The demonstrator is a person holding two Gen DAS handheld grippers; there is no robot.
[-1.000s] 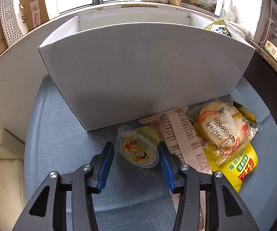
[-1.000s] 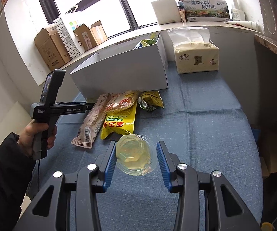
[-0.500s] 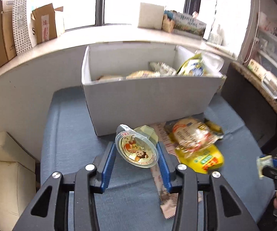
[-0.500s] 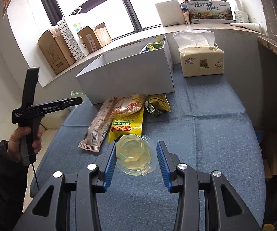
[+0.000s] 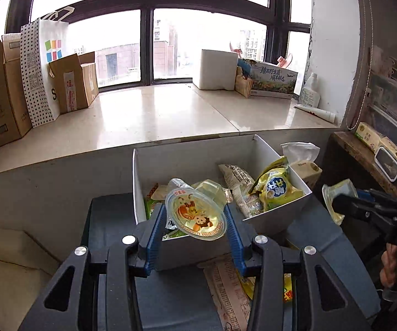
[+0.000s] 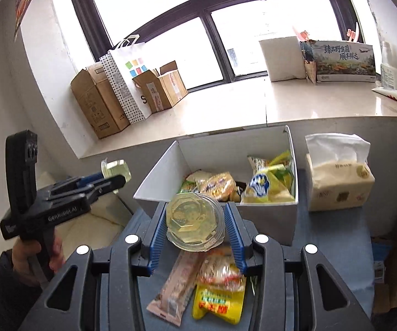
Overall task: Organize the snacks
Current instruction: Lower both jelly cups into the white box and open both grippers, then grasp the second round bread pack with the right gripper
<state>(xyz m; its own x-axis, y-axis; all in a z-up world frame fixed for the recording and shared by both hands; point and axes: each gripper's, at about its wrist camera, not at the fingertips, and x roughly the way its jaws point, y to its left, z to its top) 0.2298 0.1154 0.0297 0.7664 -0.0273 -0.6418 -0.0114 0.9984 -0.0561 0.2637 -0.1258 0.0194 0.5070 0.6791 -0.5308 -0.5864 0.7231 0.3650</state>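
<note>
Tissue box (image 6: pixel 339 184) beside table edge — cardboard boxes (image 6: pixel 99 104), dotted bag (image 6: pixel 126 77) on windowsill (image 6: pixel 253 104).

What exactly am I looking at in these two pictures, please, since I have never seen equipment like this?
A person holds a trigger-handled clamp in each hand, each carrying a camera that looks out along its blue fingers. In the left camera's picture, the left gripper is shut on a jelly cup with a cartoon lid. In the right camera's picture, the right gripper is shut on a clear jelly cup. Both hang near a white box already holding snack packets. More packets lie on the blue table beside a tissue pack.
</note>
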